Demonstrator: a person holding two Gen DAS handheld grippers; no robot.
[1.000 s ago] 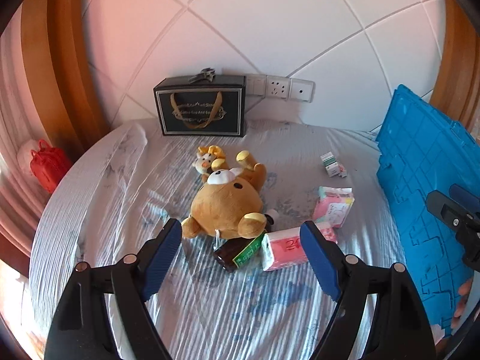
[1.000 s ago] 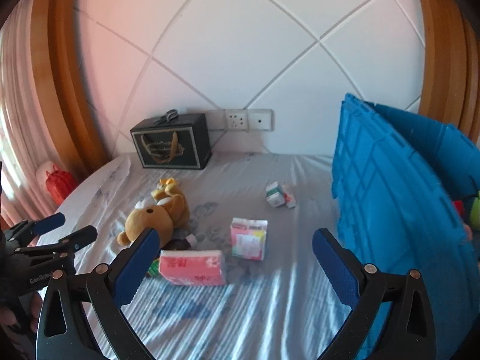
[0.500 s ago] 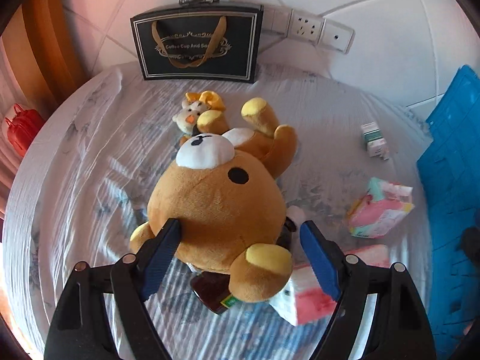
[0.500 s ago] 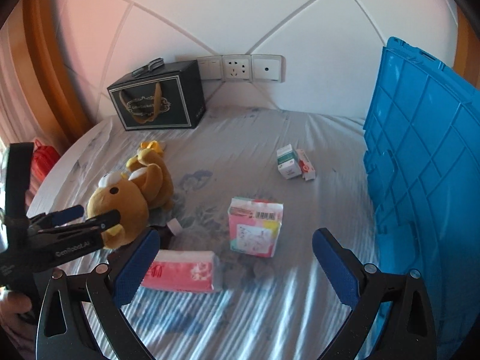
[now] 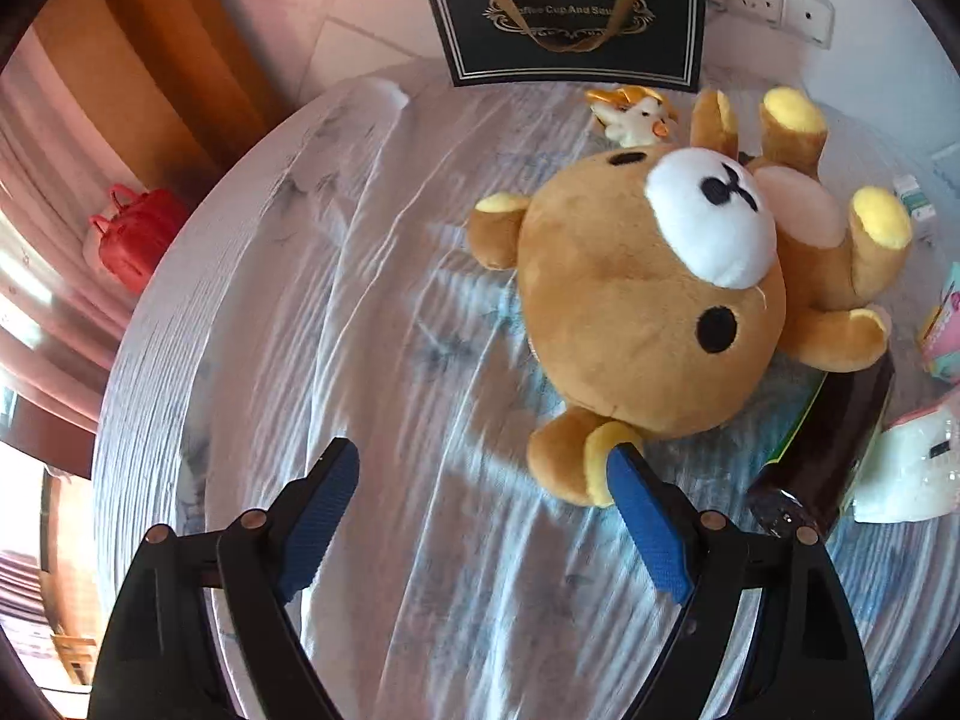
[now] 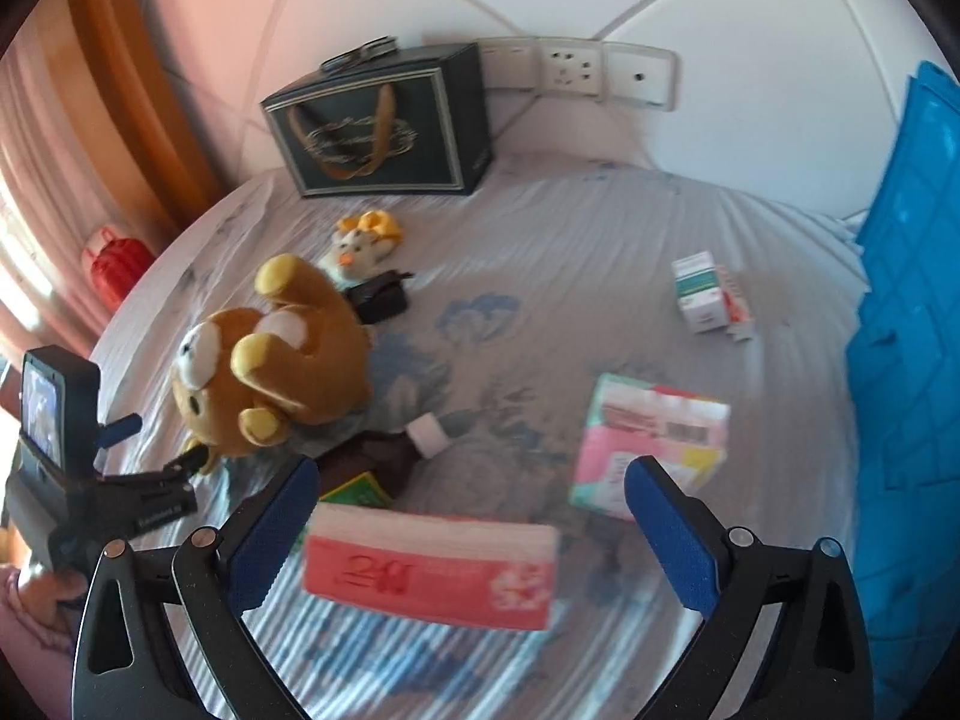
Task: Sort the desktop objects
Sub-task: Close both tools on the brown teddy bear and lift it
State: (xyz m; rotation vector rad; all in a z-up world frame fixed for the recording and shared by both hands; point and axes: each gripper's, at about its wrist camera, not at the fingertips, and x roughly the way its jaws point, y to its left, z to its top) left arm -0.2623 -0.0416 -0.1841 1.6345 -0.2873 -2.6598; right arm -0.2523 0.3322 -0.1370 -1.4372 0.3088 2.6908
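A brown plush bear lies on its back on the striped cloth; it also shows in the right wrist view. My left gripper is open, its right finger touching the bear's near ear, the left finger over bare cloth. A brown bottle lies beside the bear, partly under it. My right gripper is open just above a red tissue pack. A pink packet lies just beyond the right finger. The left gripper also shows in the right wrist view.
A small plush duck and a black pouch lie behind the bear. Small medicine boxes sit at right. A blue crate stands at the right edge. A black gift bag stands by the wall. A red bag lies off the left edge.
My left gripper has swung left and lower, so the bear now lies to its right. My right gripper has moved forward and down over the red tissue pack.
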